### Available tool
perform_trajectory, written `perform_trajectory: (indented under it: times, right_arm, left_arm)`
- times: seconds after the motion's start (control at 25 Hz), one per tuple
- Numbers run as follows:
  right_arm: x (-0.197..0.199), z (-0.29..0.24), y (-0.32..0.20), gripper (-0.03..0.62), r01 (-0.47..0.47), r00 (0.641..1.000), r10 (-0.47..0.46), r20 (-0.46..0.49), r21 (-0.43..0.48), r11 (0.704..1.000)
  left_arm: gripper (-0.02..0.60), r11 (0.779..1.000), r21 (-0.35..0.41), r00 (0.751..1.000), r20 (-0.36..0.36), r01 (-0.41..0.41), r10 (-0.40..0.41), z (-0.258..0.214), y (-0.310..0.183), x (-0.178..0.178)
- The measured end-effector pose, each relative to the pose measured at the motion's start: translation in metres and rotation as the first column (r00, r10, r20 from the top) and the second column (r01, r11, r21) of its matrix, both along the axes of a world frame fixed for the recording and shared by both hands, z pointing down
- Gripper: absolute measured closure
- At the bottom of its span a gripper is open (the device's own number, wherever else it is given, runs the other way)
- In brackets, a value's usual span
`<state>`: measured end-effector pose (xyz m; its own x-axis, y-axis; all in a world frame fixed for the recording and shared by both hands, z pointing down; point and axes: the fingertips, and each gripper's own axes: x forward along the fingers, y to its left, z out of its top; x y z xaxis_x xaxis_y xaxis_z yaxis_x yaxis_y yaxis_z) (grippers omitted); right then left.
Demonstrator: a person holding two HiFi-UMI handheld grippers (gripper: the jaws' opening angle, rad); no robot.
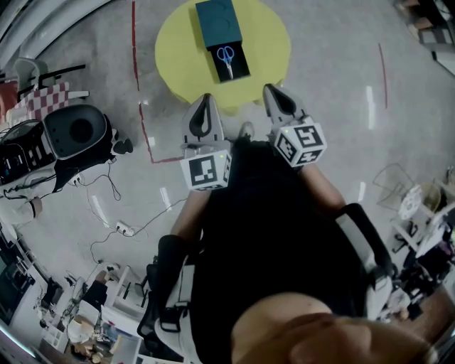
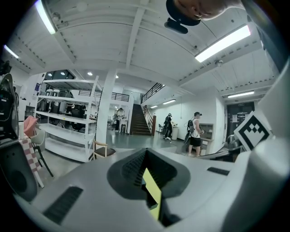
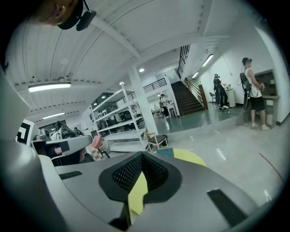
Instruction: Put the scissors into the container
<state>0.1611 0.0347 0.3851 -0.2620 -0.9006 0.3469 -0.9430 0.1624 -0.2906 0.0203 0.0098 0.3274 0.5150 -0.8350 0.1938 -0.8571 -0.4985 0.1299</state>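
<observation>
Scissors (image 1: pixel 226 60), one pair, lie in one container (image 1: pixel 217 25).

Right tool (image 3: pixel 141 163) — closed — before yellow table (image 3: pixel 192 157)

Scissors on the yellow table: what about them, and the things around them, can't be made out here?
- Scissors: too small in the head view to tell whether the blades are open. In both gripper views the jaws block them.
- Container: the head view looks straight down, so its depth is unreadable. Nor is it clear whether the black part under the scissors belongs to it.
- Table: its legs are hidden under its top.
</observation>
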Motion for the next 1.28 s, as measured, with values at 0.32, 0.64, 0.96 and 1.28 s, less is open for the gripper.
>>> perform_trajectory:
  times: [0.32,0.64,0.96,1.28]
  right_arm:
    - [-0.019,-0.014,0.007,0.594,-0.003,1.000,0.003,-0.015,0.012,1.000]
    - [-0.023,-0.020,0.009,0.595,-0.009,0.999,0.010,-0.032,0.023,1.000]
    - [-0.029,-0.021,0.011,0.595,-0.010,0.999,0.010,-0.037,0.024,1.000]
    - [-0.038,-0.026,0.010,0.595,-0.002,1.000,0.003,-0.027,0.037,0.999]
  left_arm:
    - [0.583,0.999,0.022,1.000,-0.010,-0.026,0.026,-0.008,-0.007,-0.008]
    - [0.583,0.998,0.031,0.999,-0.020,-0.050,0.051,-0.007,-0.008,-0.009]
    - [0.583,0.998,0.029,0.998,-0.016,-0.059,0.060,-0.007,-0.006,-0.015]
    - [0.583,0.998,0.023,0.998,-0.019,-0.066,0.066,-0.007,-0.003,-0.019]
